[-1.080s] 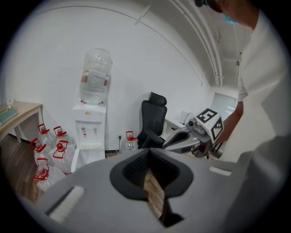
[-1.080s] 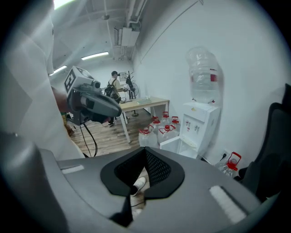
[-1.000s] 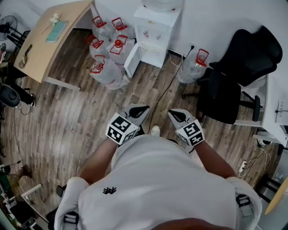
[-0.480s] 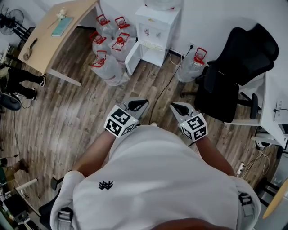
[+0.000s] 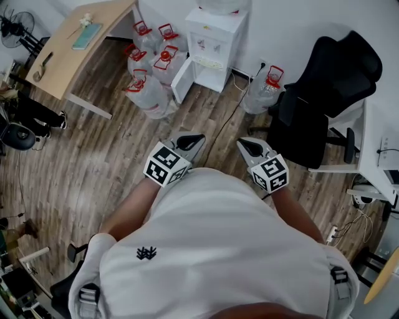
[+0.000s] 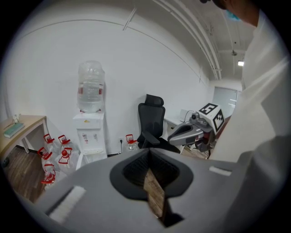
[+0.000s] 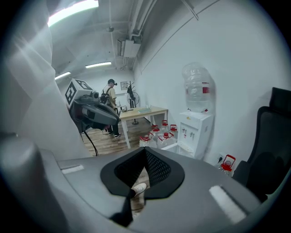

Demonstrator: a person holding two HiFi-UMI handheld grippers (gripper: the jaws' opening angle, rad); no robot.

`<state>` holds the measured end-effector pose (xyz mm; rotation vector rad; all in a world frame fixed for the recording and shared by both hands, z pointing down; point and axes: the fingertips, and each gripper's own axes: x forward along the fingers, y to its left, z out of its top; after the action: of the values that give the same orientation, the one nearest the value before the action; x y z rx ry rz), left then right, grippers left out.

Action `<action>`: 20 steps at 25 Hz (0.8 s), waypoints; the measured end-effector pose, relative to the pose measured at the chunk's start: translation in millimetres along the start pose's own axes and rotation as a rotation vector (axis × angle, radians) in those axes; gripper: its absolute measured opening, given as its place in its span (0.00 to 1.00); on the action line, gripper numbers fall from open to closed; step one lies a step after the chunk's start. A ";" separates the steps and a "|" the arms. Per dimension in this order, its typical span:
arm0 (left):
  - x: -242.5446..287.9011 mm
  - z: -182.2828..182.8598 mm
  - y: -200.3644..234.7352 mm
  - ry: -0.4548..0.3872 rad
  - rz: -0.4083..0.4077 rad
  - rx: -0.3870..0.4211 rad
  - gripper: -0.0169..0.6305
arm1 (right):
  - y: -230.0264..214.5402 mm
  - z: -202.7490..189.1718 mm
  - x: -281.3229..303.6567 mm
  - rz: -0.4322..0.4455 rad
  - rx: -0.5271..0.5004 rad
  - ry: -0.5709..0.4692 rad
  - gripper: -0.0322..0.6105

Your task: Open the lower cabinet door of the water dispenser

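**Right gripper view.** The right gripper (image 7: pixel 145 151) fills the foreground, its two jaws closed together with nothing between them. The slit below their meeting line shows wood flooring and a white shoe (image 7: pixel 138 187). A white water dispenser (image 7: pixel 196 129) carrying an inverted bottle (image 7: pixel 196 88) stands against the wall. Its lower cabinet door (image 7: pixel 175 147) is swung open towards a cluster of red-capped water jugs (image 7: pixel 157 132). A single jug (image 7: pixel 226 163) sits between the dispenser and a black office chair (image 7: pixel 273 136). At left are the left gripper (image 7: pixel 113 119), a wooden desk (image 7: pixel 143 110) and a standing person (image 7: pixel 110 98).

bottle (image 5: pixel 222 5): cut by top edge | lower cabinet (image 5: pixel 211 77): inside too small to tell
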<state>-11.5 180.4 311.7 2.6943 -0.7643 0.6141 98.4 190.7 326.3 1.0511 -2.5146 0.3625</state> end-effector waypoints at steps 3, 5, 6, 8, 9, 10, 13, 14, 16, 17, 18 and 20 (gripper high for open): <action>-2.5 -2.5 0.9 -0.001 0.008 -0.009 0.11 | 2.0 -0.8 -1.3 0.000 -0.001 -0.002 0.05; -4.0 -4.6 1.8 0.002 0.013 -0.015 0.11 | 3.6 -0.9 -1.1 0.002 -0.006 -0.003 0.05; -4.1 -6.0 1.9 0.004 0.015 -0.017 0.11 | 3.9 -1.4 -1.2 0.003 -0.006 -0.004 0.05; -3.3 -8.8 2.0 0.005 0.019 -0.021 0.11 | 4.3 -2.9 -1.4 0.006 0.000 -0.008 0.05; -3.0 -9.8 1.9 0.004 0.020 -0.025 0.11 | 4.6 -3.9 -1.7 0.008 0.002 -0.009 0.05; -2.8 -10.5 1.8 0.002 0.022 -0.030 0.11 | 5.0 -5.0 -1.9 0.009 0.004 -0.009 0.05; -3.5 -10.9 3.0 -0.003 0.024 -0.040 0.11 | 6.7 -5.9 -0.7 0.013 0.008 -0.011 0.05; -3.9 -11.4 3.6 -0.003 0.026 -0.041 0.11 | 7.8 -5.9 0.1 0.015 0.009 -0.012 0.05; -4.5 -13.4 4.4 -0.002 0.029 -0.045 0.11 | 10.1 -6.4 1.2 0.020 0.009 -0.012 0.05; -4.4 -14.6 4.6 0.000 0.031 -0.048 0.11 | 10.7 -6.9 1.5 0.022 0.010 -0.012 0.05; -4.1 -15.6 4.6 0.002 0.032 -0.051 0.11 | 10.9 -7.4 1.6 0.024 0.011 -0.013 0.05; -3.2 -17.4 3.5 0.005 0.032 -0.054 0.11 | 10.3 -8.2 0.9 0.024 0.013 -0.014 0.05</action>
<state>-21.5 185.3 325.9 2.6350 -0.8131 0.5986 92.4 200.3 333.1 1.0326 -2.5424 0.3801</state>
